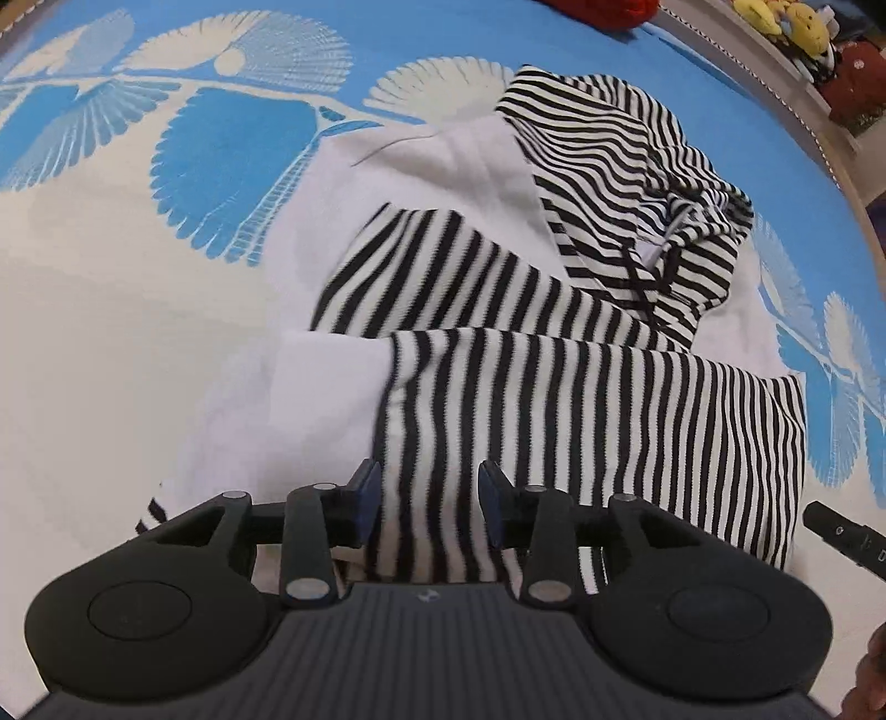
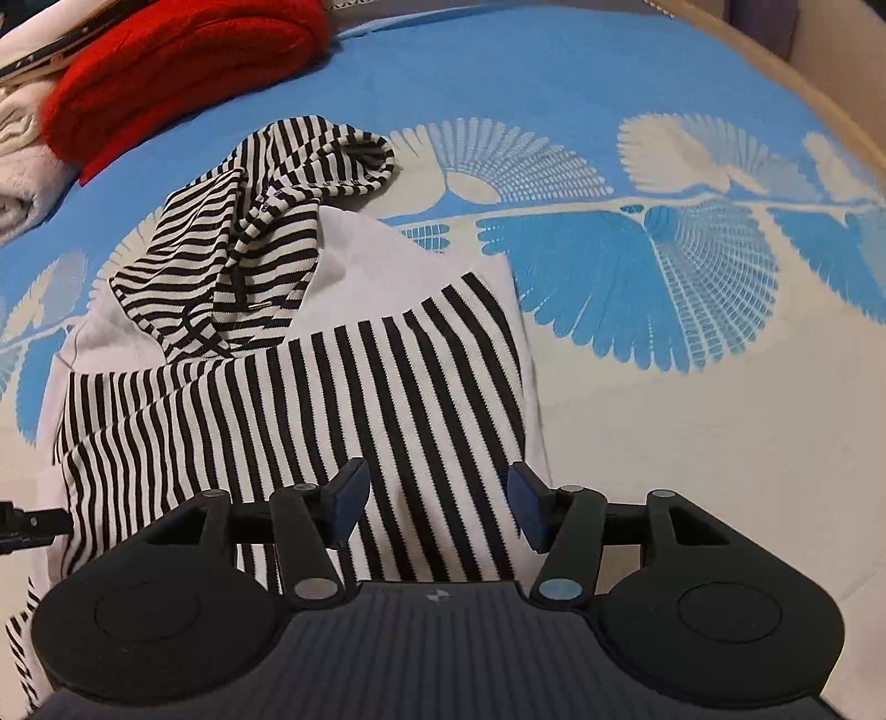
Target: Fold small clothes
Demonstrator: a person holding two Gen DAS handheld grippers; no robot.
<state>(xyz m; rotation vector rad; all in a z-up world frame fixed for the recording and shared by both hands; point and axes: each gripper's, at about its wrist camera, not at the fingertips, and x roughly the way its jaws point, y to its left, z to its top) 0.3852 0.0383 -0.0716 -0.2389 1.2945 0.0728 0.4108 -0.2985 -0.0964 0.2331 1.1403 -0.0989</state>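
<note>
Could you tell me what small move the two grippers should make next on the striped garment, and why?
Probably both should close on the near striped edge. The left gripper and right gripper are open, each with the striped hooded top between its fingers, and the top lies only partly folded on the blue patterned cover, its hood still bunched at the far end.

Blue-and-cream patterned bedspread (image 2: 692,387), red fuzzy cushion (image 2: 183,72), yellow plush toys (image 1: 786,22) beyond.

No readable words, numbers or brand names appear in either view. A small round emblem on each gripper body is too small to read.
</note>
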